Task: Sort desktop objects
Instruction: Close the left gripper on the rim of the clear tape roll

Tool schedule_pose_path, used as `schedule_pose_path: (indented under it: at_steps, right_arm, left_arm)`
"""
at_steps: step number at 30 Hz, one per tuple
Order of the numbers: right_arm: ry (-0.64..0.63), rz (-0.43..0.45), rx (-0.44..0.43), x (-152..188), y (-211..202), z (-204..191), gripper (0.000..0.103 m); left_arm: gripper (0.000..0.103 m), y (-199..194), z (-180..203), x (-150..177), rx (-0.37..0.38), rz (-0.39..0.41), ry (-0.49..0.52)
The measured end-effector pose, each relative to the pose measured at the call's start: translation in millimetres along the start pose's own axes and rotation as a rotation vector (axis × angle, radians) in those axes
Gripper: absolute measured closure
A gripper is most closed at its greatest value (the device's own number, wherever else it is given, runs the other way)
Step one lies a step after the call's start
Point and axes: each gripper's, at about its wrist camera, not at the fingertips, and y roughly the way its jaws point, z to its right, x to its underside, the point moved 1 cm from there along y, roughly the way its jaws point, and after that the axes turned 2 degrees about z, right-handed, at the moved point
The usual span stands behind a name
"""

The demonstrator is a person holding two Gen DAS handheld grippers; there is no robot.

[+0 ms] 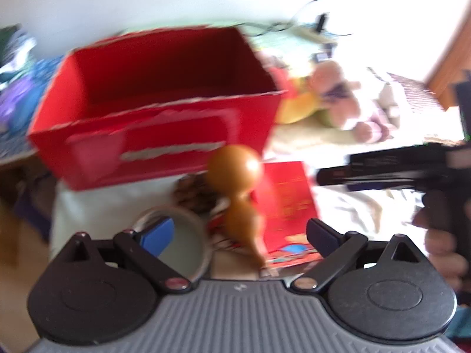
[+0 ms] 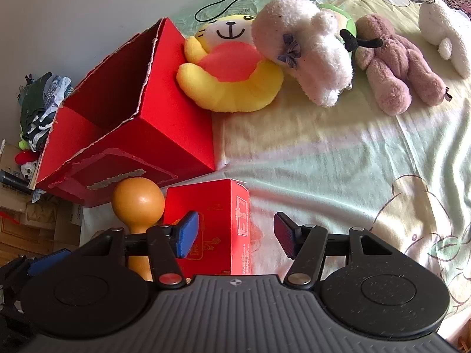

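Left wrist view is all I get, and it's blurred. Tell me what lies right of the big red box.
Observer: A yellow plush bear lies against the big open red cardboard box.
Operator: Report the right claw.
Observer: The right claw is open over the small red carton; its right pad stands clear.
Operator: List other toys.
Observer: A white fluffy plush, a mauve teddy and another white plush lie on the bedsheet.

The big red box is matt card with rough, torn rims; the small carton is smooth printed card. The gourd shines glossy and smooth. The toys are fuzzy plush on a soft, creased cloth sheet.
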Motion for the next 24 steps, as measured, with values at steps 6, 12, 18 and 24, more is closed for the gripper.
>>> schedule_pose_path:
  at_steps: [6, 12, 18, 24]
  right_arm:
    - [-0.038, 0.058, -0.118, 0, -4, -1, 0.043]
    - [-0.13, 0.001, -0.217, 0, 8, -30, 0.043]
    - [-0.235, -0.069, -0.39, 1, 17, -75, 0.044]
    - [-0.42, -0.164, -0.345, 11, 48, -124, 0.057]
  left_arm:
    - [0.008, 4, -15, 6, 0.052, -0.025, -0.004]
    - [0.012, -1, -52, 4, 0.078, -0.039, -0.118]
    - [0.018, 5, -83, 14, -0.016, -0.079, -0.152]
    - [0.051, 28, -100, 24, -0.046, -0.174, -0.192]
